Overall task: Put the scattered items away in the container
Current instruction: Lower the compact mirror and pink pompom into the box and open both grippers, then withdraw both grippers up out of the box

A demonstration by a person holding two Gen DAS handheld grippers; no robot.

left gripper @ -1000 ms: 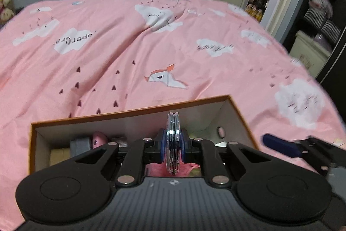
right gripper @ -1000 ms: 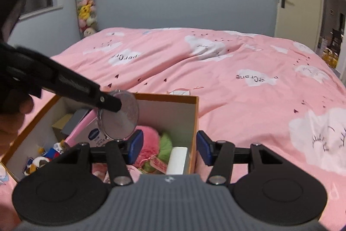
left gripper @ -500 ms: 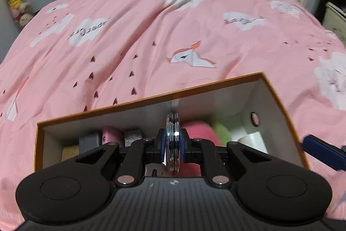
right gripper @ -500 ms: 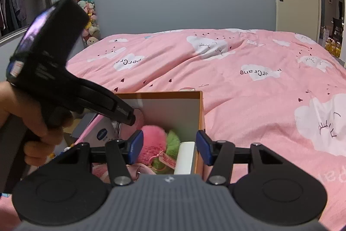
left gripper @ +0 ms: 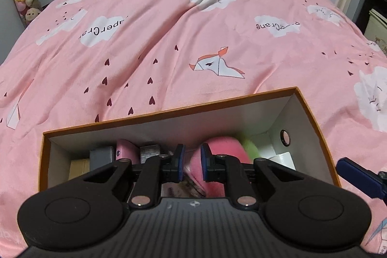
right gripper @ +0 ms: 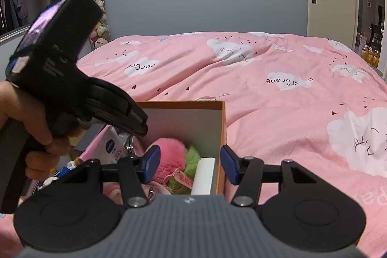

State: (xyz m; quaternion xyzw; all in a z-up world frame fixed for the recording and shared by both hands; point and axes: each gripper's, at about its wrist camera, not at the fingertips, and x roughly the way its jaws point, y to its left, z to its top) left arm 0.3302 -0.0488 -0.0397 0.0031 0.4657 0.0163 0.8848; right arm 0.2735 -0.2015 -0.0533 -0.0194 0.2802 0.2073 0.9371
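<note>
Person's hand [right gripper: 36,137]: at the far left of the right wrist view, wrapped around the black handle of the left gripper.
Left gripper [left gripper: 192,162]: tipped down over the open box, its nose inside the rim. Its blue fingers [left gripper: 180,162] stand a narrow way apart with nothing clamped between them; the pink pom shows through the gap.
Box [left gripper: 169,113]: orange outside and white inside, lying on the bed with its top open. The tidied items lie inside it.
Box contents, left part: a grey block [left gripper: 101,156], a pink rounded item [left gripper: 125,151] and a blue-and-white packet [right gripper: 112,146] leaning against the side.
Box contents, right part: a fluffy pink pom [right gripper: 167,156], a green pom [right gripper: 193,158] touching it, then a white roll [right gripper: 205,173] lying along the right wall.
Right gripper [right gripper: 190,164]: held just over the near right corner of the box. Its fingers are well apart and opening, gripping nothing; the box wall and the white roll lie below the gap.
Bed cover [left gripper: 193,40]: pink with white clouds and small hearts, stretching out beyond and to the right of the box.
</note>
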